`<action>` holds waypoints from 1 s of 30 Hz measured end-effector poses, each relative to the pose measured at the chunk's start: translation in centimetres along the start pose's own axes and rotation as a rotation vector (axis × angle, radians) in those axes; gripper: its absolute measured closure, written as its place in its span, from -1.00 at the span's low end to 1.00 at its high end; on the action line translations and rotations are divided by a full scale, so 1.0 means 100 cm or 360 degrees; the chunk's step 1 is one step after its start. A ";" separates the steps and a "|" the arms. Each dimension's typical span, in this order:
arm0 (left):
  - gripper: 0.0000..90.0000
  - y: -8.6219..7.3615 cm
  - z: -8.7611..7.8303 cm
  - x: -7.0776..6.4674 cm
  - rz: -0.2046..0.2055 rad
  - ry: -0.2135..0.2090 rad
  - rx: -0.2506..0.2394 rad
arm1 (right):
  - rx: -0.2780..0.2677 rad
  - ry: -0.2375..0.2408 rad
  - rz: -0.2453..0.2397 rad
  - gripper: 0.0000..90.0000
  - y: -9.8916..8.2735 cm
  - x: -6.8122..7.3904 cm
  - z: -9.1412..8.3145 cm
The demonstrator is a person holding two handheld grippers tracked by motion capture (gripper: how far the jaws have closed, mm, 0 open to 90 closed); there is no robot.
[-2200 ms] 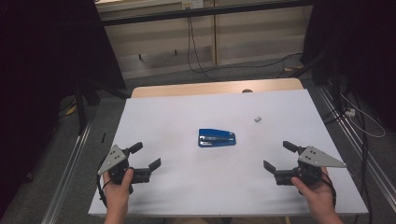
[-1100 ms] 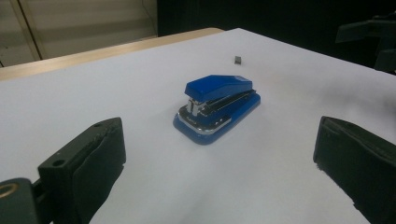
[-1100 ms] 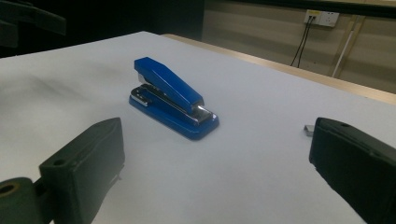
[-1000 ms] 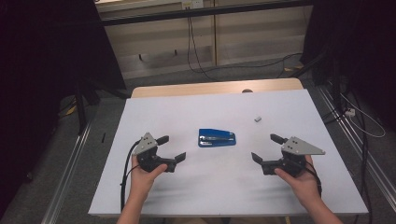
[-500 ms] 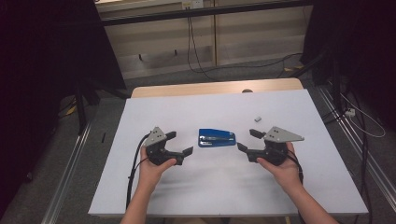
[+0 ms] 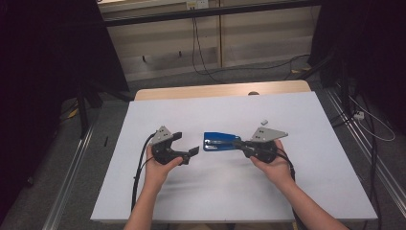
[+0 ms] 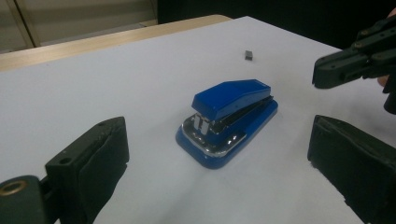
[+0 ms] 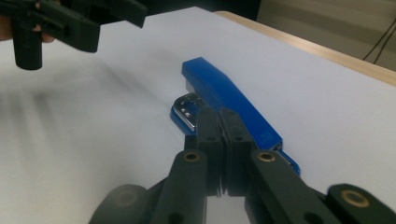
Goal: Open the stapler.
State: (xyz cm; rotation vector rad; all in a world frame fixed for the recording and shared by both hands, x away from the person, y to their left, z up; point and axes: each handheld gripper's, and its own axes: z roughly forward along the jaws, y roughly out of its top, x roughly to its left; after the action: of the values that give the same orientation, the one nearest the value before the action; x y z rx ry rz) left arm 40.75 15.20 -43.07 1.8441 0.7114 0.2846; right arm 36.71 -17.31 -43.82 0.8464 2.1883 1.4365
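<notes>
A blue stapler (image 6: 218, 141) (image 7: 229, 116) (image 8: 233, 100) lies on the white table cover (image 6: 287, 191), its metal mouth turned toward my left gripper. My left gripper (image 6: 186, 143) (image 7: 219, 135) is open just left of the stapler, and the stapler sits a little ahead of its wide jaws. My right gripper (image 6: 239, 142) (image 8: 218, 119) has just been closing and is now shut with nothing between its pads. Its tip rests against the stapler's right end. Each gripper shows in the other's view, the right one (image 7: 345, 65) and the left one (image 8: 70, 23).
A small grey block (image 6: 264, 121) (image 7: 249, 54) lies on the cover beyond the right gripper. The table's wooden far edge (image 6: 215, 91) borders the cover. Metal rails and cables (image 6: 368, 124) run along the floor at both sides.
Both hands have moved inward toward the stapler, the right one farther. The right gripper's jaws, wide apart earlier, have come together at the stapler's right end.
</notes>
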 end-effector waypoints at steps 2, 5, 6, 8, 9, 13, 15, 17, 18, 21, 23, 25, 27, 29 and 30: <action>-0.86 0.000 0.004 0.003 -0.0018 0.0008 0.0007 | 0.0047 0.0008 -0.0055 1.00 0.000 0.000 0.012; -0.84 -0.001 0.006 0.005 -0.0015 0.0016 0.0017 | 0.0072 0.0010 -0.0086 1.00 0.001 0.000 0.019; -0.84 -0.002 0.007 0.006 -0.0024 0.0019 0.0017 | 0.0084 0.0012 -0.0095 1.00 0.001 0.000 0.022; -0.84 -0.003 0.008 0.008 -0.0032 0.0021 0.0021 | 0.0105 0.0022 -0.0112 1.00 0.002 0.000 0.029; -0.84 -0.002 0.008 0.009 -0.0032 0.0025 0.0036 | 0.0132 0.0023 -0.0137 1.00 0.002 0.001 0.035; -0.84 0.000 0.010 0.010 -0.0018 0.0027 0.0051 | 0.0168 0.0025 -0.0155 1.00 0.001 0.002 0.044; -0.84 0.001 0.012 0.010 -0.0017 0.0015 0.0054 | 0.0183 0.0021 -0.0164 1.00 0.001 0.002 0.048; -0.83 0.001 0.014 0.011 -0.0010 0.0017 0.0076 | 0.0207 0.0028 -0.0198 1.00 0.001 0.002 0.055; -0.83 0.001 0.015 0.011 -0.0020 0.0016 0.0072 | 0.0211 0.0029 -0.0201 1.00 0.001 0.002 0.057; -0.82 0.002 0.016 0.013 -0.0019 0.0015 0.0073 | 0.0227 0.0022 -0.0229 1.00 0.002 0.004 0.062; -0.80 0.002 0.017 0.014 -0.0016 0.0019 0.0073 | 0.0238 0.0022 -0.0255 1.00 0.004 0.005 0.065; -0.80 0.002 0.017 0.015 -0.0016 0.0013 0.0067 | 0.0255 0.0025 -0.0296 1.00 0.005 0.006 0.068; -0.78 0.002 0.018 0.016 -0.0012 0.0013 0.0071 | 0.0263 0.0031 -0.0307 1.00 0.005 0.007 0.071; -0.78 0.002 0.018 0.016 -0.0013 0.0012 0.0072 | 0.0265 0.0036 -0.0318 1.00 0.005 0.007 0.074; -0.78 0.002 0.017 0.017 -0.0009 0.0016 0.0080 | 0.0270 0.0034 -0.0321 1.00 0.005 0.007 0.075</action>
State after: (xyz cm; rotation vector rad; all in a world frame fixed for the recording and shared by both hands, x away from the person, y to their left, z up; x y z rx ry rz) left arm 43.01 14.81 -43.83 1.8889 0.7370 0.2747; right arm 40.88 -11.59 -46.39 0.6442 2.3611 1.1828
